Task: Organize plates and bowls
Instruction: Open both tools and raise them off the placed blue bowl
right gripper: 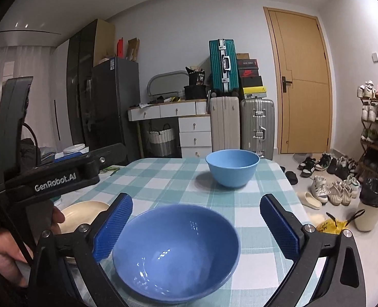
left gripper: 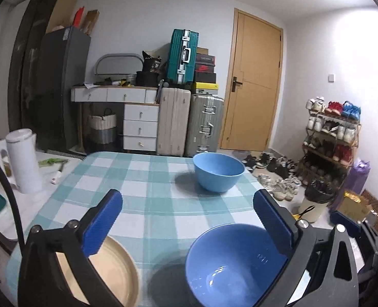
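Observation:
A darker blue bowl (left gripper: 230, 263) (right gripper: 176, 253) stands upright near the front of the checked tablecloth (left gripper: 148, 179) (right gripper: 163, 176). A light blue bowl (left gripper: 218, 171) (right gripper: 232, 166) stands upright at the far side. A beige plate (left gripper: 112, 273) (right gripper: 81, 215) lies at the front left. My left gripper (left gripper: 187, 217) is open and empty above the table, between the plate and the darker bowl. My right gripper (right gripper: 196, 225) is open and empty, its blue pads (right gripper: 112, 227) on either side of the darker bowl's far rim, above it.
A white cylinder container (left gripper: 24, 161) stands on a counter to the left. The table's right edge drops to a floor with shoes (right gripper: 327, 189), a bin (right gripper: 370, 204) and a shoe rack (left gripper: 332, 135). Suitcases (right gripper: 240, 125) and drawers stand behind the table.

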Action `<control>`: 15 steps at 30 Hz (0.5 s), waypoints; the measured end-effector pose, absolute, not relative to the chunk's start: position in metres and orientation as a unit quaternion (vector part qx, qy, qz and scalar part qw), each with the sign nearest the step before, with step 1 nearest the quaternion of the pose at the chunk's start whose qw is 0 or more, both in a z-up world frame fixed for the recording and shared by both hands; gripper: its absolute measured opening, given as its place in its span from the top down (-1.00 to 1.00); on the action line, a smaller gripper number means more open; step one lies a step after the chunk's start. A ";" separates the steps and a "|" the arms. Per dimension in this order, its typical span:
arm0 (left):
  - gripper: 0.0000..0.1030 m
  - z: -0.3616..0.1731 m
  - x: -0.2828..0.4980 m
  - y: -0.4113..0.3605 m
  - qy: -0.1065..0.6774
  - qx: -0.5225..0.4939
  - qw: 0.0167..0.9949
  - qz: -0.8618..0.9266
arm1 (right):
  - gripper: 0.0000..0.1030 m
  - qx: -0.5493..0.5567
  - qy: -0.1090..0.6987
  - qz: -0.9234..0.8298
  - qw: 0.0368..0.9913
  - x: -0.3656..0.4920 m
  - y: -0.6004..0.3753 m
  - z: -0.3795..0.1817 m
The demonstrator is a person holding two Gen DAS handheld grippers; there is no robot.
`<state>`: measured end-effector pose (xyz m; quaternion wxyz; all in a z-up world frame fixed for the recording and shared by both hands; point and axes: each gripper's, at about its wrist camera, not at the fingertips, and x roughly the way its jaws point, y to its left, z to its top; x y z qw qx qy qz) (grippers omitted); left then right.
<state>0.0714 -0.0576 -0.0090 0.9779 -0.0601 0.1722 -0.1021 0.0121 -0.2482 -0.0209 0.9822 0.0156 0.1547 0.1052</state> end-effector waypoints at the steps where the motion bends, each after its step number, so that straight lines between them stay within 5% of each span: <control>1: -1.00 -0.010 0.073 -0.059 0.177 -0.060 0.977 -0.103 | -0.98 0.015 0.153 0.104 0.983 0.011 -0.248 -0.020; 15: -1.00 -0.021 0.063 -0.058 0.177 -0.007 0.982 -0.071 | -0.98 0.029 0.172 0.069 0.982 0.015 -0.266 -0.024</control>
